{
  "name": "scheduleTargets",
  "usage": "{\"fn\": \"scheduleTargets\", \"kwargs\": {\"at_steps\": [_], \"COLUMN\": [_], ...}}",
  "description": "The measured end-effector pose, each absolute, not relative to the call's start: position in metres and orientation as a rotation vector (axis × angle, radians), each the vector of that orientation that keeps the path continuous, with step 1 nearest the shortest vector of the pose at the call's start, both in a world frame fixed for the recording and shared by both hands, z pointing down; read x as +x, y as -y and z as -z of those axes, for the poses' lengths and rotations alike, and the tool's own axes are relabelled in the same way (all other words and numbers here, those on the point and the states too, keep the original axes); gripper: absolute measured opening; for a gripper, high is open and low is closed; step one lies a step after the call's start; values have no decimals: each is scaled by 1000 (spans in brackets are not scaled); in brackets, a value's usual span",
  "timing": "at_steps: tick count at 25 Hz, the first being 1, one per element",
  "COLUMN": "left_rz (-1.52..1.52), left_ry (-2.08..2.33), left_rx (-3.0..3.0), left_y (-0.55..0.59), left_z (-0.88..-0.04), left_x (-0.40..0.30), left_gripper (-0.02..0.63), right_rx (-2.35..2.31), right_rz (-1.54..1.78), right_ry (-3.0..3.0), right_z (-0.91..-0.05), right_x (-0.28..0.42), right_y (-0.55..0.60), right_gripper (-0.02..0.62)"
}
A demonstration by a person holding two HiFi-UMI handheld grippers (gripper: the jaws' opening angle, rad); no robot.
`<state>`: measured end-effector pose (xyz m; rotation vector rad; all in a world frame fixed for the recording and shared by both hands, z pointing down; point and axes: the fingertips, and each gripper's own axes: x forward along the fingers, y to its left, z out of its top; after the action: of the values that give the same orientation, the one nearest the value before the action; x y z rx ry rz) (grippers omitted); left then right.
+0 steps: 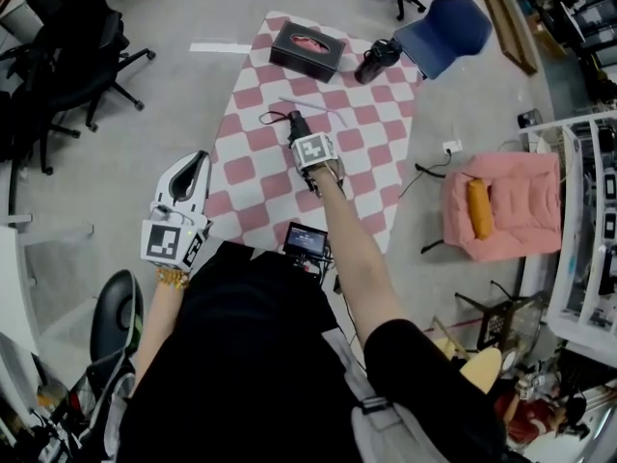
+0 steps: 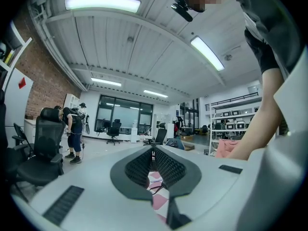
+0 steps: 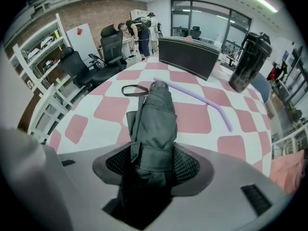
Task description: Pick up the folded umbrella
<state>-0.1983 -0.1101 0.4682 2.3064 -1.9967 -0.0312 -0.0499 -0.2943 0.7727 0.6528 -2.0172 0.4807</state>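
I count 1 folded umbrella [image 3: 156, 114], 1 black box [image 3: 187, 57], 1 black bottle [image 3: 249, 61], 1 purple straw [image 3: 202, 100] and 1 checked mat [image 1: 357, 191] — plus my 2 grippers. My right arm [image 1: 352, 249] reaches out ahead, and the right gripper [image 3: 153, 160] tips steeply down at the mat. Its jaws are spread wide with the umbrella lying between them, not clamped. The strap loop [image 3: 134, 89] lies just past the tips. The box sits farther ahead, the bottle ahead to the right. My left gripper [image 2: 154, 154] is held level — jaws together, empty.
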Motion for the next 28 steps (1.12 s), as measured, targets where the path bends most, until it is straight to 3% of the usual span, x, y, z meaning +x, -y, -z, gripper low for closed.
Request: {"fn": "scheduleTargets", "kwargs": {"at_steps": [5, 28], "left_rz": [48, 97], "left_ry": [1991, 1930], "left_rx": [2327, 2377], "left_y": [111, 118], "left_z": [-462, -457], "left_x": [-199, -198], "left_gripper": [28, 28], "right_rx": [777, 888], "right_rz": [-396, -451], "right_ry": [1773, 1798], "right_z": [-774, -738], "right_x": [-3, 16], "right_y": [292, 285], "right_gripper": [227, 210]}}
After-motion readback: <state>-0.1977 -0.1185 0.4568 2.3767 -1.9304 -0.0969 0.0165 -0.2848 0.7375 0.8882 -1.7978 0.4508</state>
